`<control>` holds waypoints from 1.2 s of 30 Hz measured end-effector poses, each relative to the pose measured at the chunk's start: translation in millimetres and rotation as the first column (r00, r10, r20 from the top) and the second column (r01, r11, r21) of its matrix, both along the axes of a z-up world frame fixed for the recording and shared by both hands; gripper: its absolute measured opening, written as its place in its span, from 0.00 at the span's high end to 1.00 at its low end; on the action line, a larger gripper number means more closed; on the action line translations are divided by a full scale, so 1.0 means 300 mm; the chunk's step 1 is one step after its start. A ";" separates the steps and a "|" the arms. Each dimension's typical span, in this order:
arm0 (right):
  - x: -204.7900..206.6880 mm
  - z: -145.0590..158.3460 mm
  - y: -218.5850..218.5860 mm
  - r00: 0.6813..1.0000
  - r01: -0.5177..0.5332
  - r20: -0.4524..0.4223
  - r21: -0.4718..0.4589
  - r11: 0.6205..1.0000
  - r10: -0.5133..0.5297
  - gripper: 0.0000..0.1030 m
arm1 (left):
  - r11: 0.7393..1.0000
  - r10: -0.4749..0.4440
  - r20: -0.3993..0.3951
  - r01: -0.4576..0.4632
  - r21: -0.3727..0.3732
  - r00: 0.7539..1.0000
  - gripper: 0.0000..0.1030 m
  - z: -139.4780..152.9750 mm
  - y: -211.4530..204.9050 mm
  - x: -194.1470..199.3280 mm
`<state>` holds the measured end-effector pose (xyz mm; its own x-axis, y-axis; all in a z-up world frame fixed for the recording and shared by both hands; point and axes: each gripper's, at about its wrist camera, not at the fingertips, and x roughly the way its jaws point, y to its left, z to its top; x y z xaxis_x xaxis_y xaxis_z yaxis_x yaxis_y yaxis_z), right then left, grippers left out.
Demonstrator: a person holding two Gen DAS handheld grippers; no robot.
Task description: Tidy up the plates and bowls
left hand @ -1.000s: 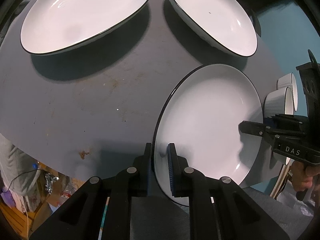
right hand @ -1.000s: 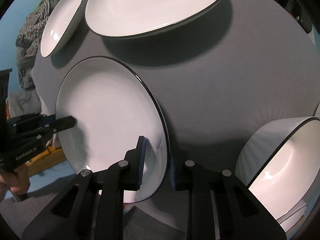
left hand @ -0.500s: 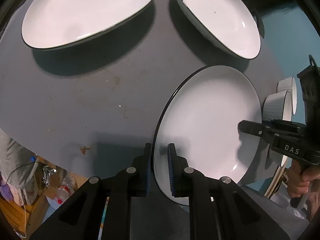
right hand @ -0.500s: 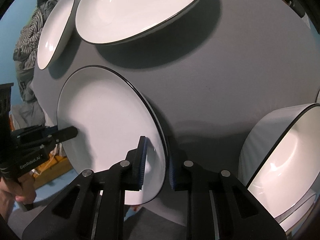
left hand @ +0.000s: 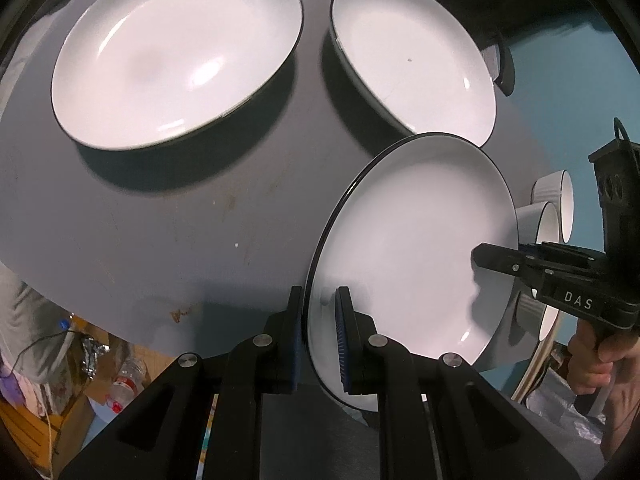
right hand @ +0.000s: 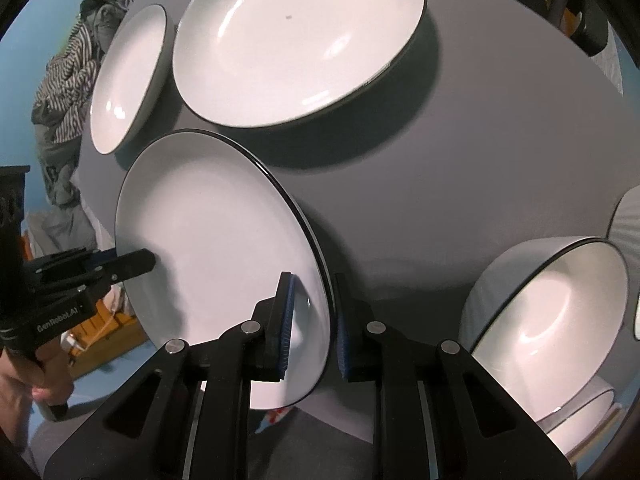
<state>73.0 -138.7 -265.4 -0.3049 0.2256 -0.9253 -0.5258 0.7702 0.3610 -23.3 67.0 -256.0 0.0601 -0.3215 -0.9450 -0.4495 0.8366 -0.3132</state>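
Observation:
A white plate with a black rim [left hand: 412, 248] [right hand: 216, 248] is held above the grey table [left hand: 160, 232] by both grippers. My left gripper [left hand: 318, 332] is shut on its left rim. My right gripper [right hand: 312, 320] is shut on its right rim, and shows in the left wrist view [left hand: 496, 260]. The left gripper shows in the right wrist view [right hand: 132, 264]. The held plate's far edge overlaps a second white plate [left hand: 412, 56] [right hand: 296, 40] lying on the table. A third plate [left hand: 176, 52] [right hand: 128, 76] lies to the left of it.
Ribbed white bowls [left hand: 548, 216] stand at the table's right side; the nearest one [right hand: 552, 312] is close to my right gripper. Striped clothes [right hand: 68, 80] lie beyond the table's far left. The table's near edge runs just below the grippers.
Both grippers have carried the held plate forward over the table. Its far edge now reaches over the near rim of the middle plate.

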 end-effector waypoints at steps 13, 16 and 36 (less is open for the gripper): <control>0.081 0.047 -0.023 0.999 0.021 0.032 0.029 0.999 -0.021 0.84 | 0.999 -0.027 0.030 0.026 0.030 0.999 0.87 0.043 0.029 0.116; 0.108 0.051 -0.023 0.999 0.018 0.042 0.031 0.999 -0.020 0.84 | 0.998 -0.046 0.028 0.044 0.053 0.999 0.87 0.047 0.026 0.159; 0.282 0.062 0.092 0.998 0.025 0.061 0.062 0.998 -0.028 0.84 | 0.993 0.016 0.023 -0.018 0.115 1.000 0.85 0.048 0.145 0.398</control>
